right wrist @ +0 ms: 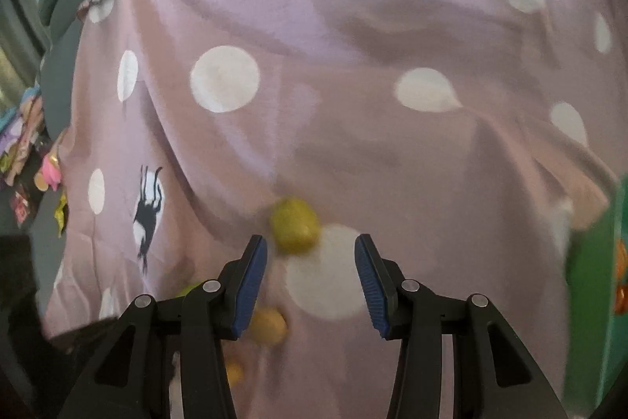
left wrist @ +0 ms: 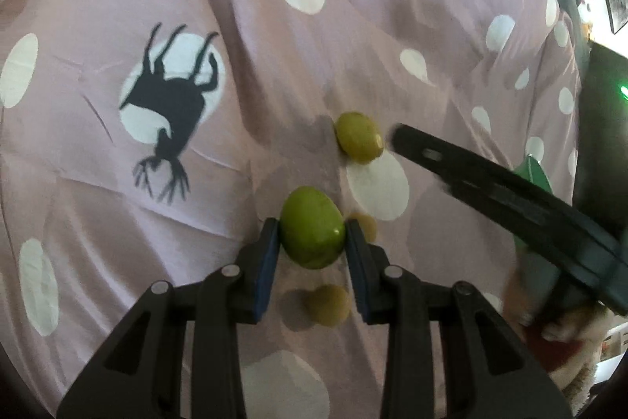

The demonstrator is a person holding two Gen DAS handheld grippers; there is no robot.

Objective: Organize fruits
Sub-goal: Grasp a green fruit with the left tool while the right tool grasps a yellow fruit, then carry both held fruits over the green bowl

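Our left gripper [left wrist: 312, 228] jaws clamped on green fruit [left wrist: 312, 227] at lower centre, our right gripper [right wrist: 311, 273] jaws parted and empty, yellow-green fruit [right wrist: 294, 225] just beyond on the bedsheet [right wrist: 353, 46]

Around the yellow-green fruit [left wrist: 359, 137] on the bed sheet [left wrist: 235, 6], the far and left sides lie bare; the right tool [left wrist: 396, 136] crowds its right, two small fruits [left wrist: 327, 305] lie nearer.

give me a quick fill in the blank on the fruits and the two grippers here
The left gripper grips a ____ fruit between its fingers.
The right gripper holds ____; its fingers stand apart.
A yellow-green fruit lies on the ____ bedsheet with white dots, just ahead of the right gripper.

Missing words: green; nothing; pink
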